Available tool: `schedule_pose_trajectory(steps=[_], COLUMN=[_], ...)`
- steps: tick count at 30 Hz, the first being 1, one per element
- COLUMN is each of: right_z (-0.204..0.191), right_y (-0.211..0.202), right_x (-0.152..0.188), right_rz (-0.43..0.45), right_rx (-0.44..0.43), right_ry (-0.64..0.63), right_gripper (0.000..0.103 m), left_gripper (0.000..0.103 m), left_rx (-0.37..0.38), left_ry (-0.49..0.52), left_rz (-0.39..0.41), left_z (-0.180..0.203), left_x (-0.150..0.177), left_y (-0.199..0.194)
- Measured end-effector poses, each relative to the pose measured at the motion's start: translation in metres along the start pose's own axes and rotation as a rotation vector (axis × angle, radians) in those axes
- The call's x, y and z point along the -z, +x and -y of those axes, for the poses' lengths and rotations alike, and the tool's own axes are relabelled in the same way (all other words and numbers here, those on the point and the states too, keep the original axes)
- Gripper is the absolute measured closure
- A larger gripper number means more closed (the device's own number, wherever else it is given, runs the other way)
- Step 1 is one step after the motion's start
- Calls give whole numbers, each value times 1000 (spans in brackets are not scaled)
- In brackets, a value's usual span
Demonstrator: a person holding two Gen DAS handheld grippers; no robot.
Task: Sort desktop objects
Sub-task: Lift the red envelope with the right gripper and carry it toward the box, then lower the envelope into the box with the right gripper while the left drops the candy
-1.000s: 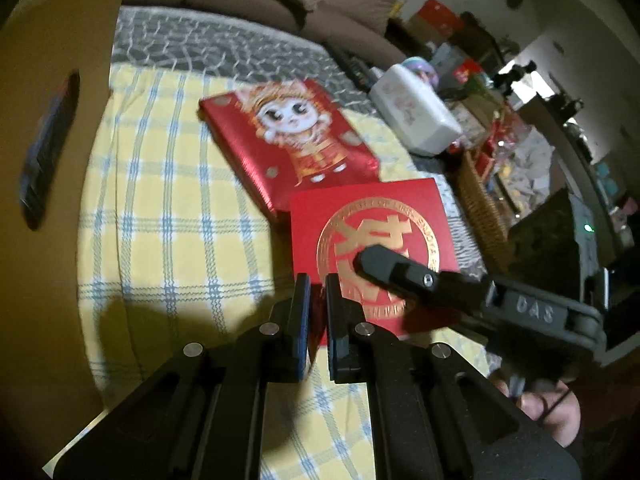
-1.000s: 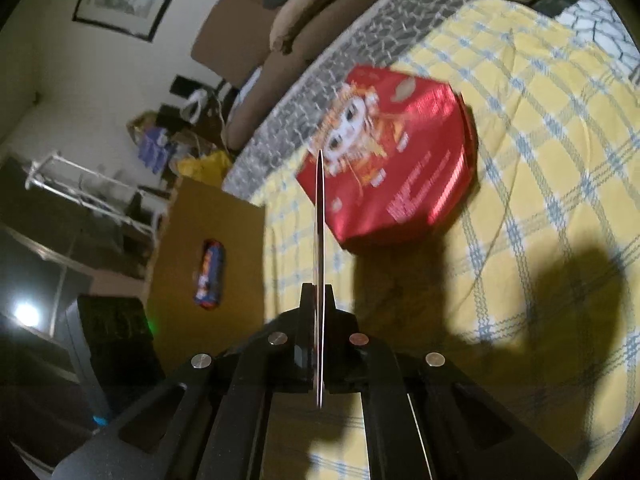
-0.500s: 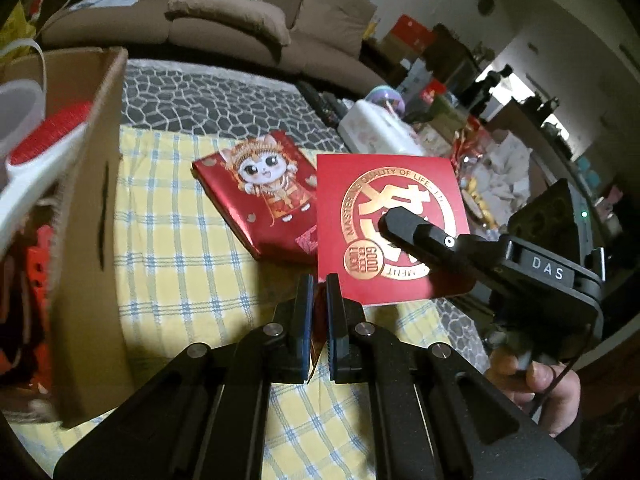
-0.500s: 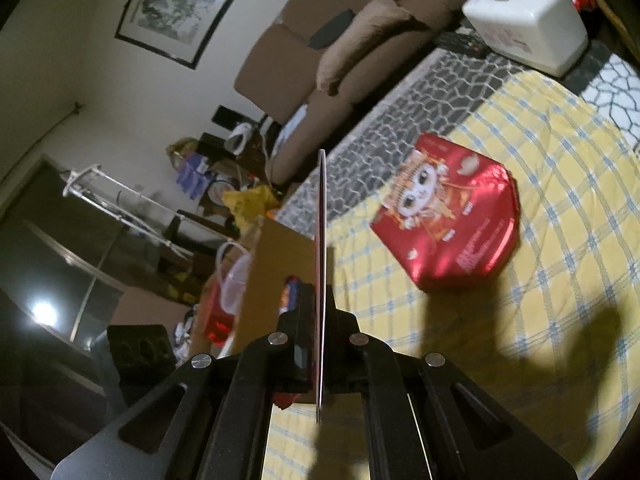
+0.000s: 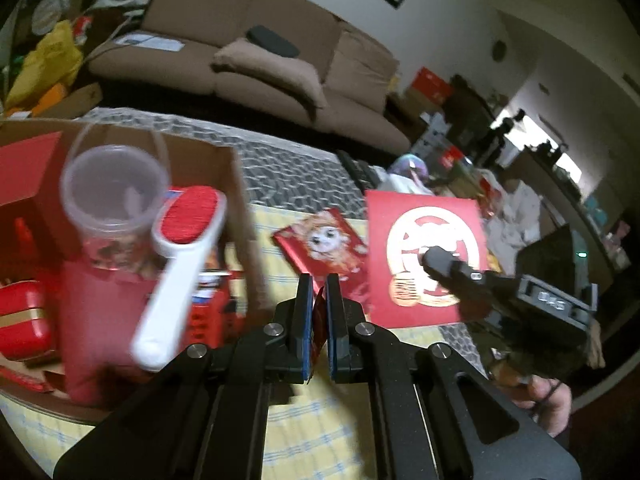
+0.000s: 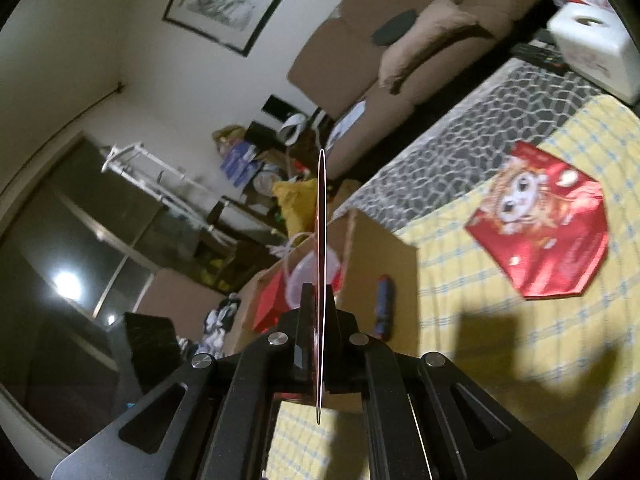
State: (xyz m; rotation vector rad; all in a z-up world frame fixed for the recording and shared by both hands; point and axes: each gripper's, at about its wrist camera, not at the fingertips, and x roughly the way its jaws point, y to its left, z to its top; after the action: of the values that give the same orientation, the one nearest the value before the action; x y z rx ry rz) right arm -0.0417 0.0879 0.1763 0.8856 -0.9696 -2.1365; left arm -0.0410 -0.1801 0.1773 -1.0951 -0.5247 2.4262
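My right gripper (image 6: 320,296) is shut on a flat red card with a gold emblem (image 5: 424,264); in its own view the red card (image 6: 321,240) shows edge-on. The right gripper also shows in the left wrist view (image 5: 444,260), holding the card up in the air. My left gripper (image 5: 319,292) is shut on a small red scrap (image 5: 318,320). A red packet with a cartoon figure (image 5: 324,244) lies on the yellow checked cloth (image 5: 304,440); it also shows in the right wrist view (image 6: 544,232). A cardboard box (image 5: 240,200) stands left.
The box holds a clear plastic cup (image 5: 112,200), a white brush with a red pad (image 5: 180,264), a red tin (image 5: 20,320) and red items. A white tissue box (image 6: 592,48) sits at the table's far end. A sofa (image 5: 260,64) stands behind.
Both grippers have risen and tilted up, carrying the red card higher. The open box and its contents have come into the left wrist view; the cartoon packet looks farther away.
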Motion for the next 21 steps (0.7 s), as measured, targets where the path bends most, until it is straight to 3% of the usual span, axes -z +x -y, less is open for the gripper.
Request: schedule_pose_trajectory(steps=[9, 11, 13, 18, 21], right_z=[-22, -25, -27, -36, -43], right_y=[41, 46, 53, 70, 82], right_x=[15, 16, 19, 26, 32], right_rz=[-44, -47, -52, -71, -84], right_rx=[-19, -20, -23, -31, -45], right_ry=[-17, -15, -15, -20, -26], right_gripper=[101, 101, 101, 101, 101], left_gripper=[97, 90, 73, 72, 61], left_rx=[-8, -3, 19, 21, -49], left_ry=[-47, -70, -103, -162, -164], left_rz=[-11, 4, 22, 104, 160], left_z=[-31, -38, -48, -78, -96], left_x=[6, 5, 1, -11, -15], left_y=[5, -3, -11, -42, -64])
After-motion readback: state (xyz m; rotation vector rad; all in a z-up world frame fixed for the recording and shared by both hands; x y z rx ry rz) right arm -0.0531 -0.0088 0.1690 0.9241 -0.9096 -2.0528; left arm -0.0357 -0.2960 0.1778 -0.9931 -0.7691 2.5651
